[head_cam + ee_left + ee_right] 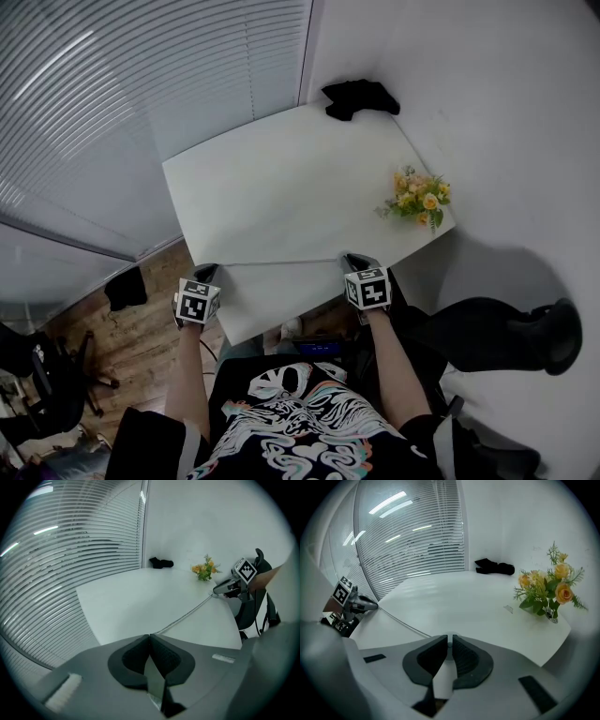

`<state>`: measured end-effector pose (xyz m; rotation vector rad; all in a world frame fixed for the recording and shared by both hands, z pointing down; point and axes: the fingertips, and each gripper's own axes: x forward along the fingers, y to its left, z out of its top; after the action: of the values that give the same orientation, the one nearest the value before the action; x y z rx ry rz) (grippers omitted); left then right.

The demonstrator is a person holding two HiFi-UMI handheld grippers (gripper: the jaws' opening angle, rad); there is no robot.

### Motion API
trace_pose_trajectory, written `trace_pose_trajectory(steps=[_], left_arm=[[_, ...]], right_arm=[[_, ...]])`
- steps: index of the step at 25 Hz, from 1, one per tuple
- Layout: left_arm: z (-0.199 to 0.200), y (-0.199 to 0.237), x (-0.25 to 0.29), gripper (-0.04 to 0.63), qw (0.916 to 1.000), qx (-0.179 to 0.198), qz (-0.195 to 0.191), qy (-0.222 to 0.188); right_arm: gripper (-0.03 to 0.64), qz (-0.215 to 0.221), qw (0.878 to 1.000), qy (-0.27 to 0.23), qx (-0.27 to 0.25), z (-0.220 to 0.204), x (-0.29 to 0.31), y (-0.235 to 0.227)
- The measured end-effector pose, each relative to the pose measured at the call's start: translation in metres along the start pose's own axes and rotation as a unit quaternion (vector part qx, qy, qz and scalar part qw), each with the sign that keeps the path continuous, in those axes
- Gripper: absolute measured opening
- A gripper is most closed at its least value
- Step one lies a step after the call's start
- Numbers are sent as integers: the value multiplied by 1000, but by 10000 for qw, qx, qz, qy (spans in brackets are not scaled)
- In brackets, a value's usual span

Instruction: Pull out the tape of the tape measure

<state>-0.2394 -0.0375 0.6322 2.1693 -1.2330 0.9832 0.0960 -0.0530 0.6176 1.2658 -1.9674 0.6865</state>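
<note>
A thin pale tape (281, 263) stretches in a straight line above the near edge of the white table (281, 178), from one gripper to the other. My left gripper (208, 271) is shut on one end of it, at the table's near left corner. The tape (187, 614) runs from its closed jaws (149, 636) toward the right gripper (216, 591). My right gripper (352, 260) is shut on a small pale piece, apparently the tape measure's case (449, 642), which peeks out between its pads. The tape (401, 623) leads away to the left gripper (372, 605).
A small bunch of yellow and orange flowers (419, 199) stands at the table's right edge. A black cloth (359, 96) lies at the far corner. Window blinds (141, 103) run along the left. A black chair (506, 333) stands at my right, off the table.
</note>
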Motion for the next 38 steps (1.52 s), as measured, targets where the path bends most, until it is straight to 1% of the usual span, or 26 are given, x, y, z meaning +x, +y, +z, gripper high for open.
trace_pose_trajectory(steps=[6, 14, 20, 38], left_arm=[[-8, 17, -5, 6, 9996, -213, 191, -11], [-11, 26, -9, 6, 9990, -279, 342, -22], [-18, 44, -16, 6, 9968, -571, 556, -55], [-38, 88, -29, 6, 9910, -896, 996, 38]], right_arm=[[37, 6, 10000, 7, 13, -1, 0, 0], [37, 4, 10000, -11, 24, -1, 0, -1], [37, -8, 10000, -11, 63, -1, -1, -1], [37, -12, 10000, 2, 96, 0, 0, 0]])
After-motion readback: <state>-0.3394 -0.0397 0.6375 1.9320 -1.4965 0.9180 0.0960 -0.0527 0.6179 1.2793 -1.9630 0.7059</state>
